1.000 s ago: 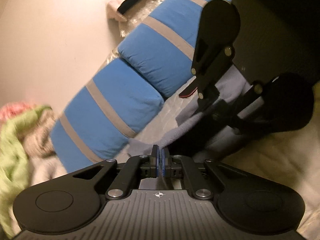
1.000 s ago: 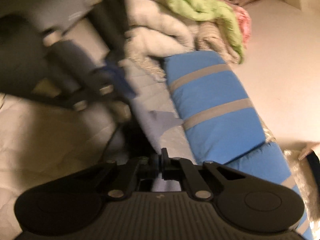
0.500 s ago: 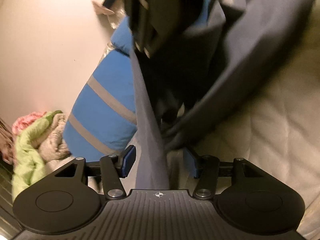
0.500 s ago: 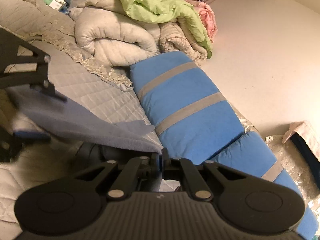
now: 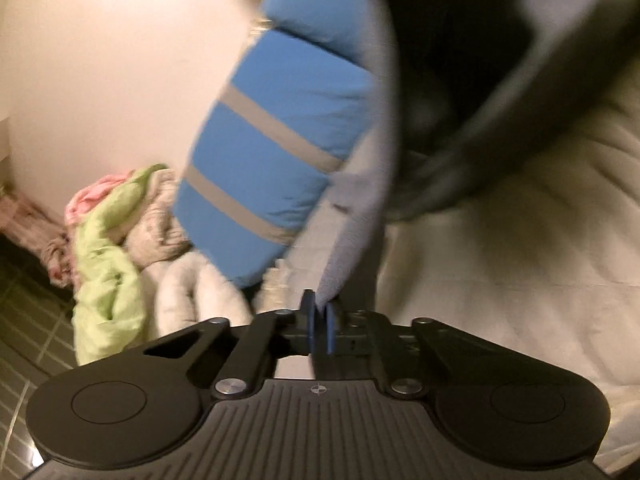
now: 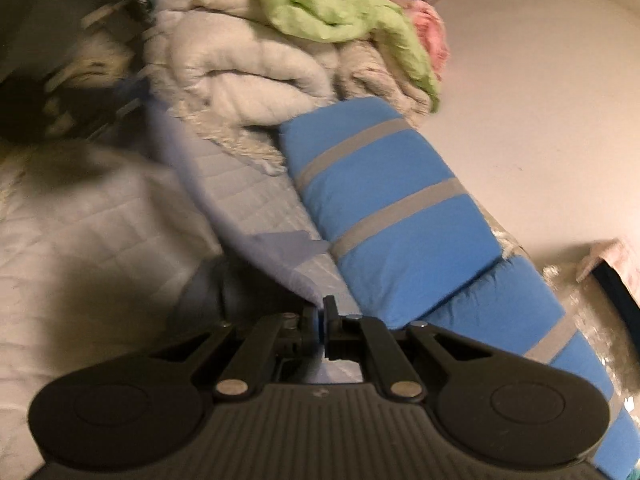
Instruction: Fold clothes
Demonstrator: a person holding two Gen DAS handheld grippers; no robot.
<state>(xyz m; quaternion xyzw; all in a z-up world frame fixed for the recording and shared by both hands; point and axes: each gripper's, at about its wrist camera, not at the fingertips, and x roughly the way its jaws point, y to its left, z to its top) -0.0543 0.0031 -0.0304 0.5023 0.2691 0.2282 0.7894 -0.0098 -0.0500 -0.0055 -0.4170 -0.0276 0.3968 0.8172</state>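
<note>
Garment pinched in both closed hand-held grippers; only right view shows pillow's second section.

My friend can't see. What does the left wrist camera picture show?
The left gripper is shut on a corner of a grey-blue garment stretching up and away. Left of it lie a blue pillow with grey stripes and a green cloth on bundled bedding.

The left tongs, spread wide before, now pinch the grey garment.
</note>
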